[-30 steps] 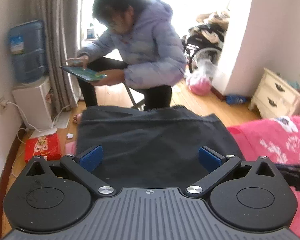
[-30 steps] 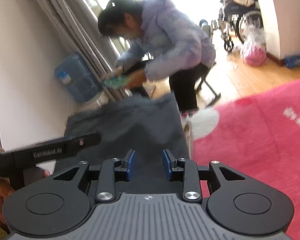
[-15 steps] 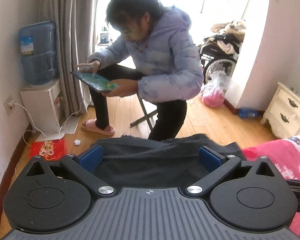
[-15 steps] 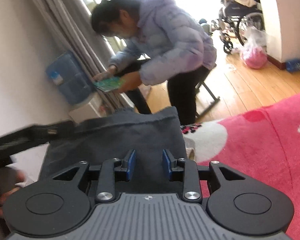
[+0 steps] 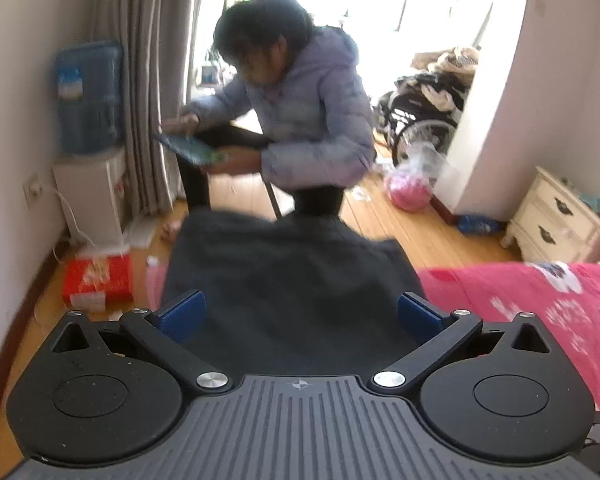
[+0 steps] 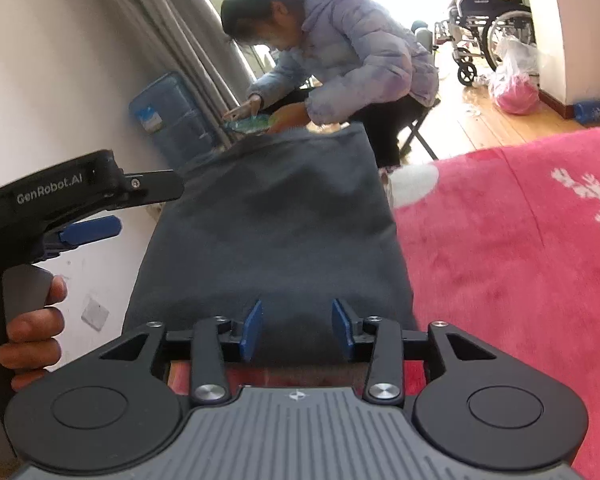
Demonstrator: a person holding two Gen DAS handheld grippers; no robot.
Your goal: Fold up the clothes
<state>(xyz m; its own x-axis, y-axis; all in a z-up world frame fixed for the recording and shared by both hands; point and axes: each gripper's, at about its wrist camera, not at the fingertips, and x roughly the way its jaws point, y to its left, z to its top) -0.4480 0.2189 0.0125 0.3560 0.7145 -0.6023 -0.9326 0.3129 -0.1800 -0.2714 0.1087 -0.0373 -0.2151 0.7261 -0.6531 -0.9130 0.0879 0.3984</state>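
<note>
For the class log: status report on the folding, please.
Left gripper open. Right gripper just opening, nothing pinched. Dark grey garment flat on pink blanket.

garment's near edge: my own left gripper (image 5: pixel 300 316) hides where the dark garment (image 5: pixel 288 280) ends beneath me
garment's far edge: smeared by blur in my left view; its outline unclear
pink blanket (image 6: pixel 520 240): cut off at the right edge

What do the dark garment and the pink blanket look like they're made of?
Garment: dark grey matte knit, probably cotton jersey or fleece; it drapes in soft folds without sheen. Blanket: plush pink fleece, likely synthetic, with visibly fuzzy pile and white printed motifs.
</note>
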